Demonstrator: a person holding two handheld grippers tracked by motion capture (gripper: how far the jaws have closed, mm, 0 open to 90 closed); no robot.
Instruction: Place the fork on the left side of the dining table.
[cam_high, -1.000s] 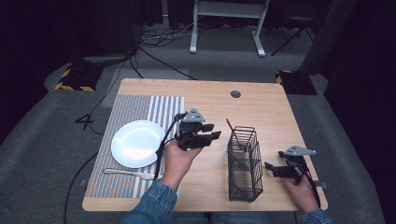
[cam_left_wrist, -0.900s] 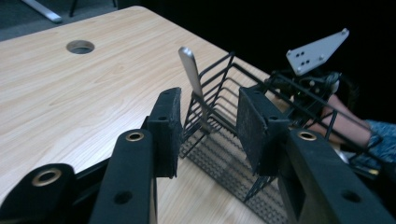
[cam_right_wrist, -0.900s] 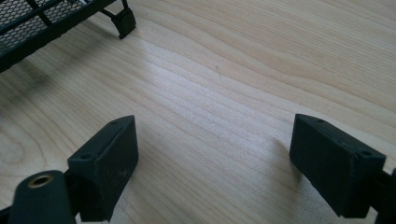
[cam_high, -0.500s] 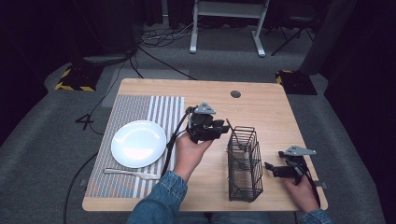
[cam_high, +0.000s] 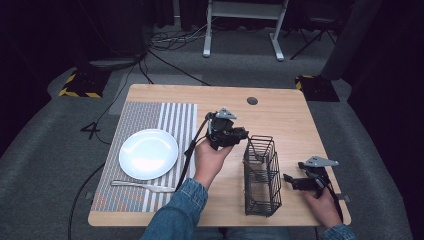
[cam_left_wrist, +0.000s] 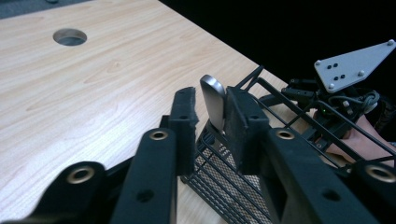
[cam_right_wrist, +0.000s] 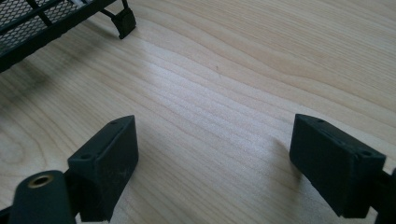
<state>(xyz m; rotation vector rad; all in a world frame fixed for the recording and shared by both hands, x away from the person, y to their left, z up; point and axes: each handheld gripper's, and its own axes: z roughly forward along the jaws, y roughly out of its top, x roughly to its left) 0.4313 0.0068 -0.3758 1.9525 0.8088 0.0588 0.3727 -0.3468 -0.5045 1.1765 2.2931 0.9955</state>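
Note:
A black wire basket (cam_high: 261, 176) stands on the wooden table (cam_high: 290, 120), and a metal utensil handle (cam_left_wrist: 212, 91) sticks up from its far end. My left gripper (cam_high: 227, 131) (cam_left_wrist: 205, 105) is at that far end with the handle between its jaws. The jaws have just been closing. The handle lies against the right-hand pad (cam_left_wrist: 240, 116), and a thin gap shows at the other pad. My right gripper (cam_high: 300, 181) (cam_right_wrist: 219, 144) rests low over bare wood to the right of the basket, open with nothing between its jaws.
A white plate (cam_high: 148, 153) and a fork (cam_high: 142, 186) lie on a striped placemat (cam_high: 172, 117) at the left. A round cable hole (cam_high: 252, 100) is near the table's far edge. The left gripper's cable (cam_high: 192, 150) trails back along the mat's right side.
My left gripper has moved right and away from the person to the basket's far end, and its jaws have narrowed around the handle. The right gripper has stayed put.

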